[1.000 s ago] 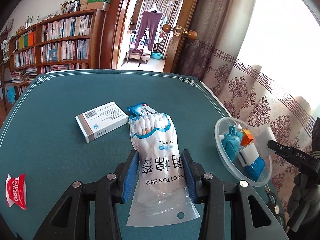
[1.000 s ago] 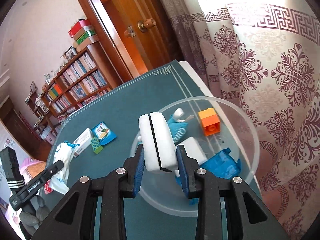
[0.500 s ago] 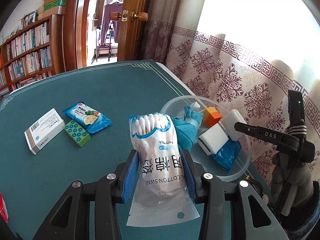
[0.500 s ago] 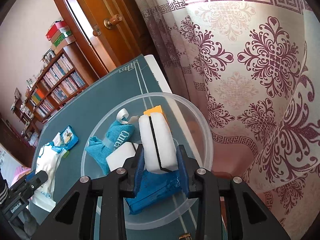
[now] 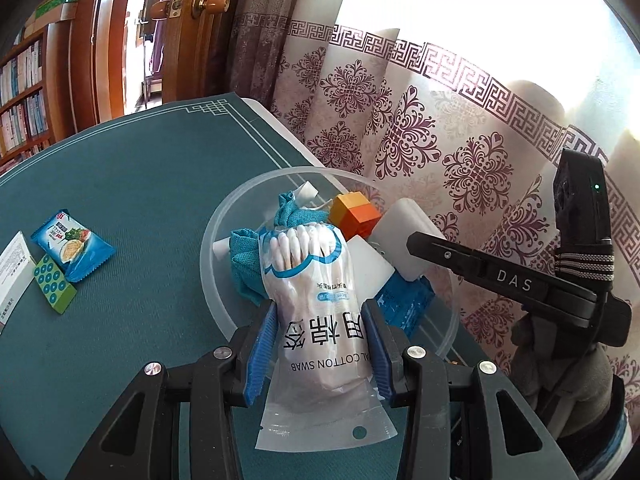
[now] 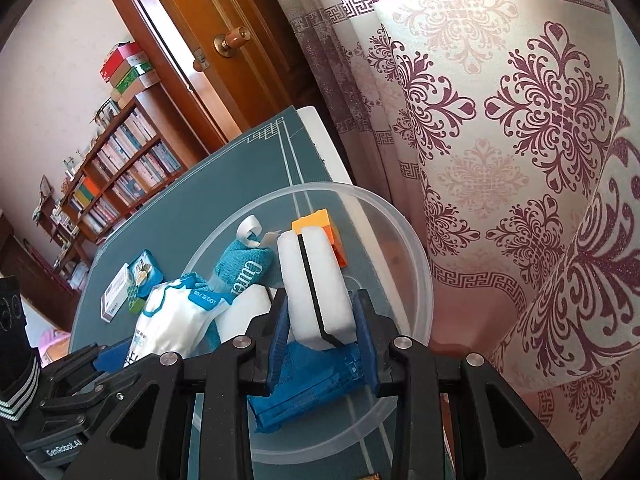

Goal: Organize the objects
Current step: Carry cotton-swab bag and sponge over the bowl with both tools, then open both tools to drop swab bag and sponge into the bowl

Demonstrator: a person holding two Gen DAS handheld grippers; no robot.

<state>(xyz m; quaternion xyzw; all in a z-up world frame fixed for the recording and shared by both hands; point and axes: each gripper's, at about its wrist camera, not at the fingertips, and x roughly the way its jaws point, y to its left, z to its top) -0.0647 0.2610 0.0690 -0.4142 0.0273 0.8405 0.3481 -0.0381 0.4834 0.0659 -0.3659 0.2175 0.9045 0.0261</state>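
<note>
Now I am holding both grippers over the clear bowl (image 5: 224, 220): my left gripper (image 5: 320, 344) is clenching a cotton swab bag (image 5: 316, 280), my right gripper (image 6: 322, 324) is clamping a white sponge (image 6: 316, 280). I am judging it best to lower each fully inside the rim before letting go. Beneath, a teal table mat (image 5: 140, 184) is filling the near left; a patterned curtain (image 5: 440, 120) is hanging right.
</note>
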